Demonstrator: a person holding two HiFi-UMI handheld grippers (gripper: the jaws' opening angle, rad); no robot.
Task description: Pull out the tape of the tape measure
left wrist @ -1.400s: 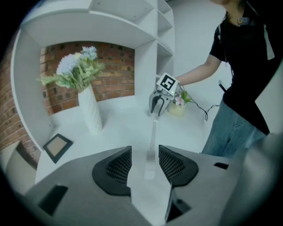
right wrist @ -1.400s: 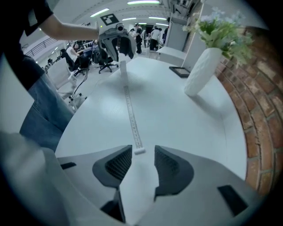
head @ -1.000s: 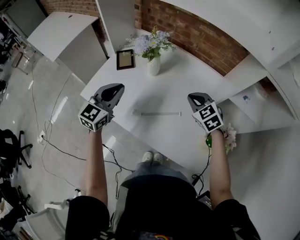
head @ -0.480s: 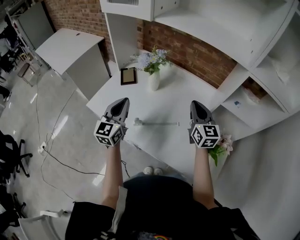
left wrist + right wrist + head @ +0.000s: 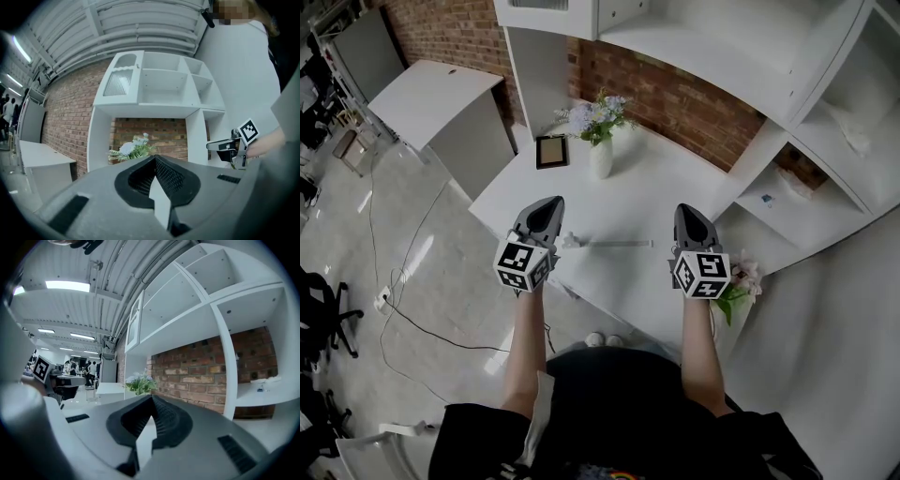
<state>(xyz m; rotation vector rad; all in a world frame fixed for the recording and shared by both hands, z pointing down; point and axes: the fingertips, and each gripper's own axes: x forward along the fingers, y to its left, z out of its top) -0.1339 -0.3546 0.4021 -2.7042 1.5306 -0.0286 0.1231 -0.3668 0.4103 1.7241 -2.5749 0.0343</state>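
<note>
Over the last second the left tool has come in closer to the case end of the tape measure, while the right tool stays off its far end. The tape measure lies flat on the white surface between the two tools, its tape drawn out in a pale strip toward the right tool; any print on it is too small to read. Both tools are pinched fully together and grip nothing, as the left gripper view and the right gripper view each show. The only markings to be made out are the black-and-white square patterns on the tools' cubes. Toward the back of the surface a white vase holds pale blue and white flowers, with a small dark picture frame just beside it.
</note>
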